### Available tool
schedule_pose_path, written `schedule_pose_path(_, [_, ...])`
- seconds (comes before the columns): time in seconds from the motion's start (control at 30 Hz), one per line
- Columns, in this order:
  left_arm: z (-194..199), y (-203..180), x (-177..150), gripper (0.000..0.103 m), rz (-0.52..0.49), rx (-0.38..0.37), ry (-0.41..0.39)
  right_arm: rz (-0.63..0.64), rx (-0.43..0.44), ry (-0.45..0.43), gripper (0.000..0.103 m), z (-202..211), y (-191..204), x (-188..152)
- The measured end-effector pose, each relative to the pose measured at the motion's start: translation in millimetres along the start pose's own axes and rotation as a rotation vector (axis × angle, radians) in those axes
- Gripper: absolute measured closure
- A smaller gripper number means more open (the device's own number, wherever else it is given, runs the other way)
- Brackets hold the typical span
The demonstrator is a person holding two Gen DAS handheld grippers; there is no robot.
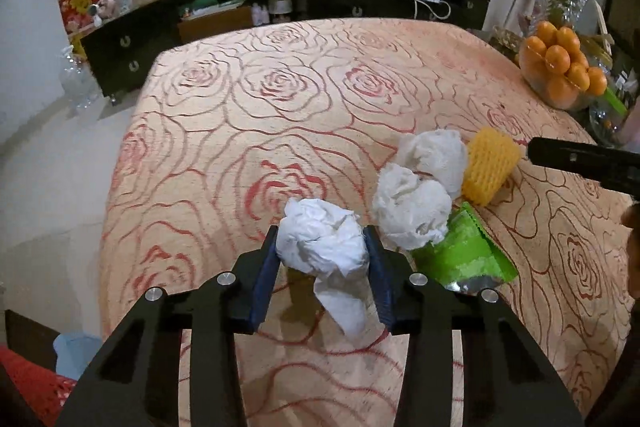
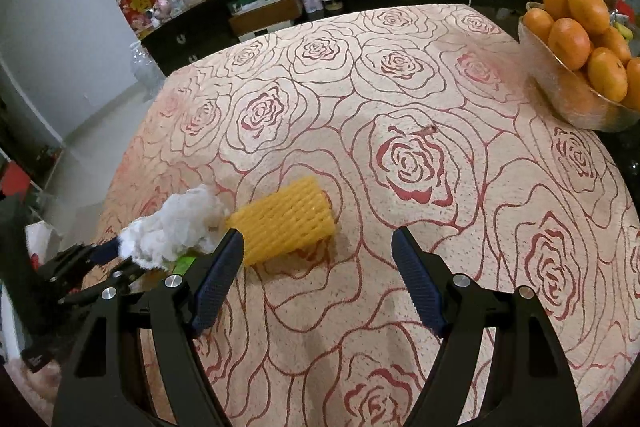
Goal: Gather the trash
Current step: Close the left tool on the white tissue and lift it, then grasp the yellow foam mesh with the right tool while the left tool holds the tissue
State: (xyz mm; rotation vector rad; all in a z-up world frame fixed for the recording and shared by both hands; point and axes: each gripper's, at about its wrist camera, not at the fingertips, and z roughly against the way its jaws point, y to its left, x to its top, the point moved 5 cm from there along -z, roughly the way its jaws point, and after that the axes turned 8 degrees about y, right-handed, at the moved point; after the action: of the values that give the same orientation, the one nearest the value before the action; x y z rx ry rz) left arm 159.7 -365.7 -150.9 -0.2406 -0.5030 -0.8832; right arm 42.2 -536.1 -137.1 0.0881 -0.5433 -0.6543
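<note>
Left wrist view first: the left gripper point(image 1: 323, 255) has its blue pads point(image 1: 264, 277) pressed against both sides of a crumpled white paper ball point(image 1: 324, 247), a loose tail of the paper hanging below them over the rose-patterned tablecloth point(image 1: 224, 131). Just right of that ball sit two wads of white tissue point(image 1: 412, 207), touching each other, the nearer one lying partly on a green wrapper point(image 1: 468, 251) whose silvery inside shows at its lower edge. Against the farther wad leans a yellow foam fruit net point(image 1: 490, 167) — a ribbed tube on its side. Further right, a black finger of the right gripper point(image 1: 584, 163) reaches in from the frame edge, and behind it a glass bowl of oranges point(image 1: 560, 67) stands at the table's far right corner.

In the right wrist view, the left gripper point(image 2: 108, 255) shows at the far left, with the tissue point(image 2: 176, 223) beside it. The foam net point(image 2: 284, 223) lies just ahead of the right gripper's left finger. The right gripper point(image 2: 318, 239) stands wide open with nothing between its pads — only tablecloth point(image 2: 400, 99) below. The orange bowl point(image 2: 580, 67) sits at upper right.
</note>
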Motion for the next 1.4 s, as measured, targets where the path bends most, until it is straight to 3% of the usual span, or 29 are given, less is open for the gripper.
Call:
schedule_pose_path(0.23, [26,30,-3,0.063,0.047,0.046,-0.029,0.063,-0.001,-0.014,0.029,-17,17,7])
schedule_pose_path(0.4, [40,42,-5,0.063,0.062,0.052,-0.054,0.156,-0.049,-0.031,0.029,-30,36,11])
schedule_pose_path(0.63, [44,48,-5,0.063,0.067,0.061,-0.057,0.196,-0.072,0.026,0.029,-53,41,7])
schedule_pose_path(0.87, [47,44,-2,0.063,0.064,0.060,-0.070,0.212,-0.065,0.013,0.030,-56,38,6])
schedule_pose_path(1.07, [50,42,-1,0.063,0.057,0.066,-0.079,0.243,-0.071,0.006,0.039,-53,41,2])
schedule_pose_path(1.3, [54,40,1,0.063,0.058,0.069,-0.088,0.260,-0.047,0.007,0.057,-43,43,-4])
schedule_pose_path(1.4, [57,38,1,0.063,0.054,0.073,-0.094,0.250,-0.046,-0.010,0.057,-34,42,-3])
